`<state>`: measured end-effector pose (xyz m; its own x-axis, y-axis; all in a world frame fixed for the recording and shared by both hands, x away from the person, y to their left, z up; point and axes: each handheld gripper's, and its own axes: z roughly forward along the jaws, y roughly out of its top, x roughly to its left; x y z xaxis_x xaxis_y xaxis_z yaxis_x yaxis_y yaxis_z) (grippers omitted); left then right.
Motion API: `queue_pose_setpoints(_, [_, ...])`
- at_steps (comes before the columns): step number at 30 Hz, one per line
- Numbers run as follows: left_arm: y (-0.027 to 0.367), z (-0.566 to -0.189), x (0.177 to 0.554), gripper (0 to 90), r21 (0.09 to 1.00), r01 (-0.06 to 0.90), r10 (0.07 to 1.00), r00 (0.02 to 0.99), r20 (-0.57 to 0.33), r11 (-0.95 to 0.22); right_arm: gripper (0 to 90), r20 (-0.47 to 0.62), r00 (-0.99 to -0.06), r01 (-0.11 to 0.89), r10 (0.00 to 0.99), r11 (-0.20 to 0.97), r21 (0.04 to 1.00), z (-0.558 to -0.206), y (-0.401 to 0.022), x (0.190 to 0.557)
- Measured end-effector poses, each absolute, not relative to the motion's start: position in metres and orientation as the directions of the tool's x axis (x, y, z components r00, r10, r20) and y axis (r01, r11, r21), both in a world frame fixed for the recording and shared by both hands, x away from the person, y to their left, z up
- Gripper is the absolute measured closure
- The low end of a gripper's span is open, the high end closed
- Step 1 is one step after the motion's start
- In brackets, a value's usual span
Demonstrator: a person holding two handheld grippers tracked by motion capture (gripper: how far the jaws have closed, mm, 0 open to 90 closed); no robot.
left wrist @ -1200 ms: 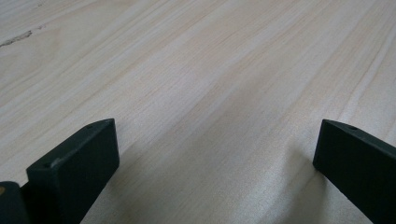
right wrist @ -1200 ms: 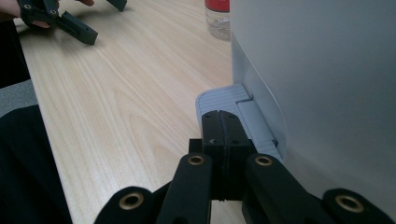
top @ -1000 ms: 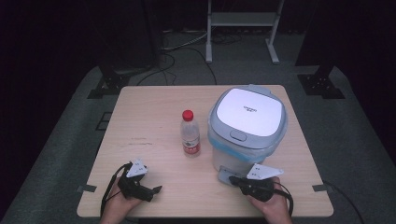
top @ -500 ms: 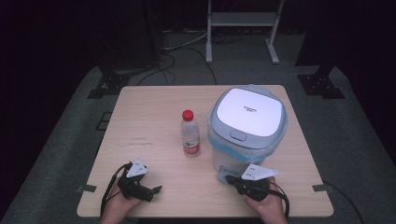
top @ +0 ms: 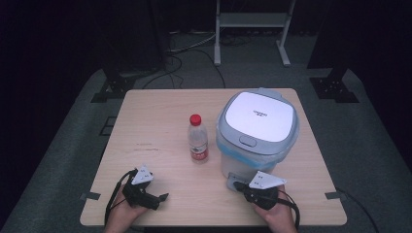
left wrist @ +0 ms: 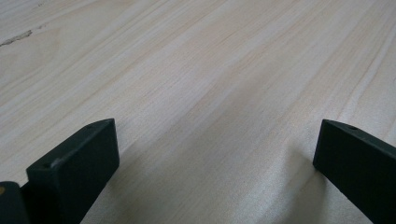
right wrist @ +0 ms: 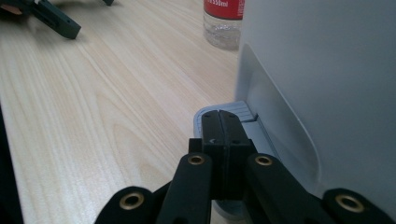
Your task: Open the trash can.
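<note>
A wooden table (top: 160,121) seen from above, with a person's two hands coming in at its near edge, each holding a black gripper. Toward the right edge stands a grey-and-white pedal bin (top: 257,131) with its lid down and a blue liner showing under the rim. Just left of the bin, near the middle of the table, a clear water bottle (top: 197,138) with a red cap stands upright.

The right gripper (top: 237,186) lies near the front right corner, pointing at the foot of the bin. In the right gripper view its jaws are pressed fully together with nothing between them, and their tips rest over the bin's grey foot pedal (right wrist: 233,112) — whether they press on it cannot be told. The bin's pale wall rises just to the right of the tips.

The left gripper (top: 160,198) sits near the front left corner, well apart from the bottle. In the left gripper view its jaws stand wide apart over bare wood — holding nothing.
</note>
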<state>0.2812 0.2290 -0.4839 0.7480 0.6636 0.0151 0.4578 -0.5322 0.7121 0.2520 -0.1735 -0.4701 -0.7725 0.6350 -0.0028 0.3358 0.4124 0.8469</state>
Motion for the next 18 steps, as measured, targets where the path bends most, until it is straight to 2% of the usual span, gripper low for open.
queue_pose_setpoints(6, [0.229,-0.4839,0.2811,0.0,0.712,0.458,0.663,0.748,0.016,-0.533,89.8,-0.036,-0.778,0.31,0.627,0.433,0.846,-0.4723,-0.1726,0.2505])
queue_pose_setpoints(18, [0.229,-0.4839,0.2811,0.0,0.712,0.458,0.663,0.748,0.016,-0.533,89.8,-0.034,-0.774,0.312,0.633,0.427,0.849,-0.4746,-0.172,0.2496])
